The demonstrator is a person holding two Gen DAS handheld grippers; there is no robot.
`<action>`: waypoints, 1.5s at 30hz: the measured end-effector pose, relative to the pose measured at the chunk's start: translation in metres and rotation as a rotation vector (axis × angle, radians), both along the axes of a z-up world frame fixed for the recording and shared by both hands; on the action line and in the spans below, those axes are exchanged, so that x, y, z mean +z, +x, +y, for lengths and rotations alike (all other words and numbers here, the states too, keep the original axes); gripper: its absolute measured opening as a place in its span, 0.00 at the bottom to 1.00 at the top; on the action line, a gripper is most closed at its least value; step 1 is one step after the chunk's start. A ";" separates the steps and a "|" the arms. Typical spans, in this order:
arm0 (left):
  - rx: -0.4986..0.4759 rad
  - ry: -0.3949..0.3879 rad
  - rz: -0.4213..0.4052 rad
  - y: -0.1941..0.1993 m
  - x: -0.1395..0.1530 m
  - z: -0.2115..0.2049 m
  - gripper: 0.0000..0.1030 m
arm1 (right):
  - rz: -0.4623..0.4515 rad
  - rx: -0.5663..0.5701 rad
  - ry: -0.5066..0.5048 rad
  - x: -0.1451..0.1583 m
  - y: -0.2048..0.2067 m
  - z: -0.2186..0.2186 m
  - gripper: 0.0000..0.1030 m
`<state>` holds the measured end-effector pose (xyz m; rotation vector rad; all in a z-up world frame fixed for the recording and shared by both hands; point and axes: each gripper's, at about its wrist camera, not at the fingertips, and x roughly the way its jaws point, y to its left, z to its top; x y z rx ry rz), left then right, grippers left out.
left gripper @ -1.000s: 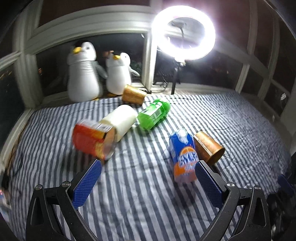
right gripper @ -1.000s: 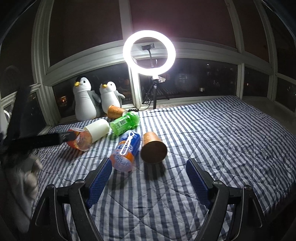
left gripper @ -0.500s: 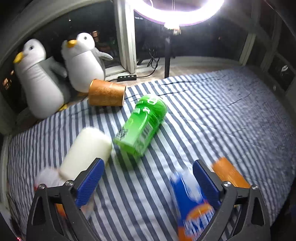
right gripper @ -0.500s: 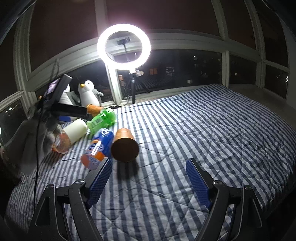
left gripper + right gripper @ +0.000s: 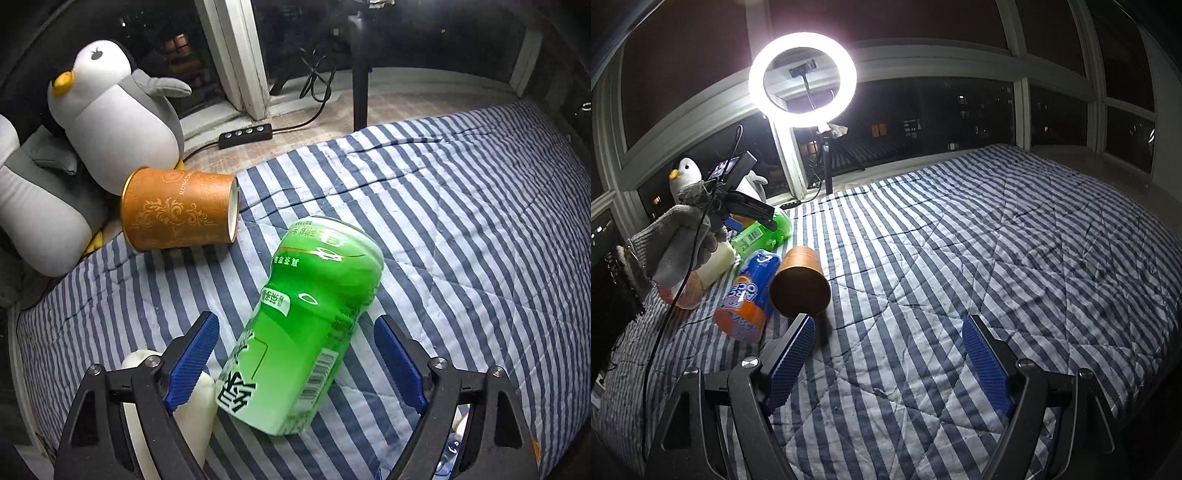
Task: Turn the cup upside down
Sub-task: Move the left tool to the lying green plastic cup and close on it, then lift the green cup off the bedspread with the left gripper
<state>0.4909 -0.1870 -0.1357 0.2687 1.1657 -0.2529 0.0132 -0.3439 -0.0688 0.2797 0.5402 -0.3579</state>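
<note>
Several cups lie on their sides on a striped bed. A green cup (image 5: pixel 306 325) lies between the open jaws of my left gripper (image 5: pixel 295 354), untouched. An orange patterned paper cup (image 5: pixel 177 214) lies beyond it by the penguins. A white cup (image 5: pixel 192 402) sits under my left finger. In the right wrist view a brown cup (image 5: pixel 799 284) lies just beyond my open, empty right gripper (image 5: pixel 886 354), next to a blue-and-orange cup (image 5: pixel 750 291). The left gripper (image 5: pixel 746 210) hovers over the green cup (image 5: pixel 764 232).
Two plush penguins (image 5: pixel 110 110) sit at the bed's far edge by the window. A ring light (image 5: pixel 802 79) on a tripod stands behind the bed, with a power strip (image 5: pixel 245 134) on the sill. The striped quilt (image 5: pixel 997 258) stretches to the right.
My left gripper has moved forward and down until the green cup lies between its fingers. My right gripper has turned slightly, with the brown cup now near its left finger.
</note>
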 end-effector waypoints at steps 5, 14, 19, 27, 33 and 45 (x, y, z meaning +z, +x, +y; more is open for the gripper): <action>-0.014 0.016 0.033 0.005 -0.012 -0.003 0.77 | 0.004 0.008 0.017 -0.003 0.006 -0.002 0.77; -0.010 0.018 0.040 0.010 -0.019 -0.003 0.69 | -0.003 0.000 0.009 -0.001 0.004 -0.003 0.77; 0.007 -0.014 0.029 0.000 -0.010 0.001 0.66 | -0.005 0.000 0.008 0.000 0.001 -0.002 0.77; 0.011 -0.054 -0.015 -0.035 0.027 0.013 0.64 | -0.024 0.003 0.001 0.009 -0.007 0.005 0.77; 0.003 -0.062 -0.051 -0.078 0.051 0.032 0.61 | -0.045 0.029 -0.004 0.015 -0.012 0.019 0.77; 0.005 -0.089 -0.055 -0.191 0.055 0.087 0.61 | -0.071 0.119 -0.023 0.021 -0.025 0.060 0.77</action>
